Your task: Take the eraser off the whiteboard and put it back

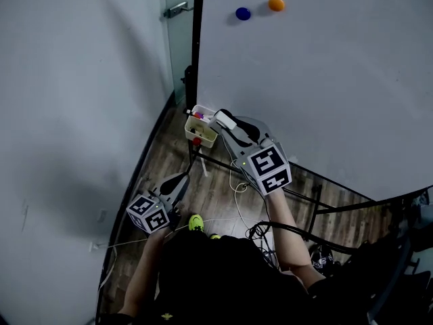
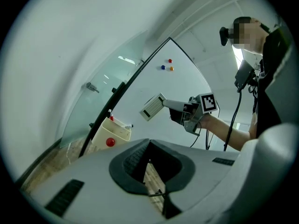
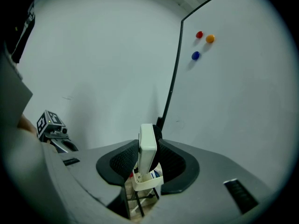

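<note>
Head view: right gripper (image 1: 221, 120) clamped on eraser (image 1: 226, 121), off the whiteboard (image 1: 325, 80), above marker tray (image 1: 208, 138); left gripper (image 1: 180, 181) low.
Left gripper view: jaws together, nothing between.
Right gripper view: eraser stands on edge, gripped by both pads (image 3: 122, 160).
Step, as judged: removal done, return pending. Next: flat face to board, press, release.
</note>
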Motion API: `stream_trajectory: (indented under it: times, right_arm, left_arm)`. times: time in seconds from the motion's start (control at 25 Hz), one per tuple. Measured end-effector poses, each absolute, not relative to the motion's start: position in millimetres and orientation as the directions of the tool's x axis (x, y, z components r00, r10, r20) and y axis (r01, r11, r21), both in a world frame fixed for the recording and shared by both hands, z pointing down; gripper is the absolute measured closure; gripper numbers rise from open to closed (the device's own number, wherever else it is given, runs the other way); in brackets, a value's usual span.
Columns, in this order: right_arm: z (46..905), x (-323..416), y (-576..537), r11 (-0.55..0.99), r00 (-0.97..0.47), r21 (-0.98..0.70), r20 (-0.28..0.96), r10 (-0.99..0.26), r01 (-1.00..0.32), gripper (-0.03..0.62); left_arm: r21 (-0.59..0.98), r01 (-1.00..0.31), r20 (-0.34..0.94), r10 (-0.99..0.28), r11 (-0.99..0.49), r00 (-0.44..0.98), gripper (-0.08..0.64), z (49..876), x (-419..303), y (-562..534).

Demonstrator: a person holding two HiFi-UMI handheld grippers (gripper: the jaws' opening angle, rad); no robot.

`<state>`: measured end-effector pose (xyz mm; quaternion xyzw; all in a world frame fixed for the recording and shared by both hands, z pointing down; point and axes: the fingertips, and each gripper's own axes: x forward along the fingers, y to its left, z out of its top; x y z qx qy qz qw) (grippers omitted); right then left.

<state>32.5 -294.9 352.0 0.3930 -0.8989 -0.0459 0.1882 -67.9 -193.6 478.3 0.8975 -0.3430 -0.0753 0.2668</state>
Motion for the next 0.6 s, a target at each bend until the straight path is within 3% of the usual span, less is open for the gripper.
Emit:
stream_trajectory:
  times: [0.6]
  right_arm:
    - [378, 18, -318, 0.691, -0.607, 0.236, 0.343, -0.717, -0.683, 0.456]
  left_arm:
    - [0.575, -0.572, 0.062, -0.665, -0.585, 0.744, 0.543, 491, -87, -186]
